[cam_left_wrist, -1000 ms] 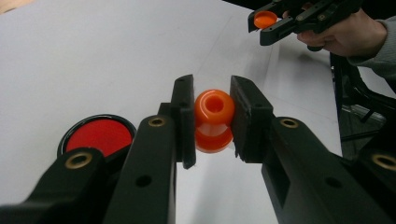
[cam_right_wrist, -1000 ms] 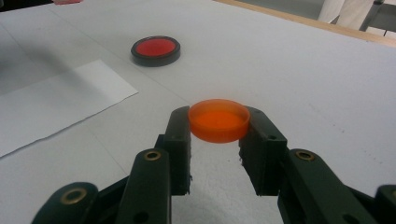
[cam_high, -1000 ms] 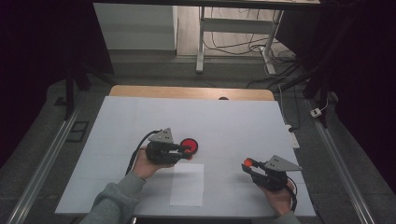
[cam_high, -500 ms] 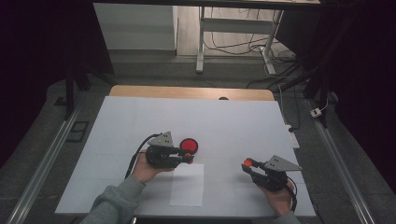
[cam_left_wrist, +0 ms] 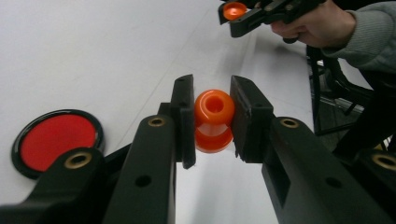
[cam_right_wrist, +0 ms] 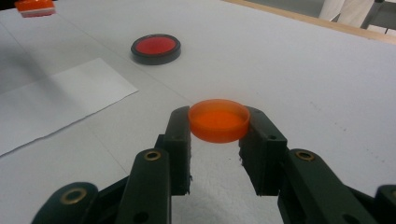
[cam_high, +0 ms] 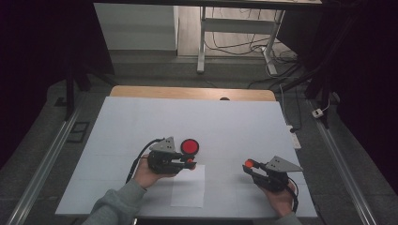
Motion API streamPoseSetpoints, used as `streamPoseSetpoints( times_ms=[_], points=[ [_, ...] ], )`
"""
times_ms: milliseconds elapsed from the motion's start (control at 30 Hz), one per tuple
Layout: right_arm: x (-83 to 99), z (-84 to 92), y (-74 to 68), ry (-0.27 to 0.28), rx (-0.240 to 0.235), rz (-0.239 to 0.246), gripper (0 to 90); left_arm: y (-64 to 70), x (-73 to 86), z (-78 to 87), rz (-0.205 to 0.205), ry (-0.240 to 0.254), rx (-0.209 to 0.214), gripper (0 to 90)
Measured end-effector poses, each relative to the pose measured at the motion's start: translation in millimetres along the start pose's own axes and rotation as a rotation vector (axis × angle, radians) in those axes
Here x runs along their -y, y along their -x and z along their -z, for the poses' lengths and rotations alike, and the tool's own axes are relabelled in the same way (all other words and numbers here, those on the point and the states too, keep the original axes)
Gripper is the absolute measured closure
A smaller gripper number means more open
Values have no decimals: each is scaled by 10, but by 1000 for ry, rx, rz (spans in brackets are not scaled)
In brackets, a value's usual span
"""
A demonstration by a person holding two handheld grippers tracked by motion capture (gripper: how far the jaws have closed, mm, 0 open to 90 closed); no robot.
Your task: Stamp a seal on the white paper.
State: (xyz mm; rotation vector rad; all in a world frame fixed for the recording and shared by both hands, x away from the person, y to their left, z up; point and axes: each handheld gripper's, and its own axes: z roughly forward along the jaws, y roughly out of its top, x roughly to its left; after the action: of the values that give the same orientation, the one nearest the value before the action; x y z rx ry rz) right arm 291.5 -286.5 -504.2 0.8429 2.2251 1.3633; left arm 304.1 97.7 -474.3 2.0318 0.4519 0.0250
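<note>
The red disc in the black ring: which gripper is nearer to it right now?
Left. The left gripper, shut on an orange spool, sits just in front of the red disc. The right gripper, shut on an orange cap, is well off to the disc's right.

A white-topped table [cam_high: 244, 122] takes the middle of the high view; a strip of bare wood [cam_high: 192, 93] shows along its far edge. Grey floor [cam_high: 47, 140] surrounds it, with a metal rail [cam_high: 40, 171] on each long side. Beyond the table stands a white metal desk frame [cam_high: 202, 42], loose cables [cam_high: 234, 44] lying under it. A white power strip [cam_high: 292, 136] lies by the table's right edge (cord trailing off). Both side margins of the room are dark.
</note>
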Motion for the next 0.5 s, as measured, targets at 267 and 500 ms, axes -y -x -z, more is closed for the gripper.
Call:
streamPoseSetpoints(
  times_ms=[267,500],
  points=[
    [3,-6,-1,-2,1,-1,644,75,62,-51,-9,-15,17,719],
    [4,-13,-2,-5,1,0,644,105,127,-120,-15,-48,28,722]
  ],
)
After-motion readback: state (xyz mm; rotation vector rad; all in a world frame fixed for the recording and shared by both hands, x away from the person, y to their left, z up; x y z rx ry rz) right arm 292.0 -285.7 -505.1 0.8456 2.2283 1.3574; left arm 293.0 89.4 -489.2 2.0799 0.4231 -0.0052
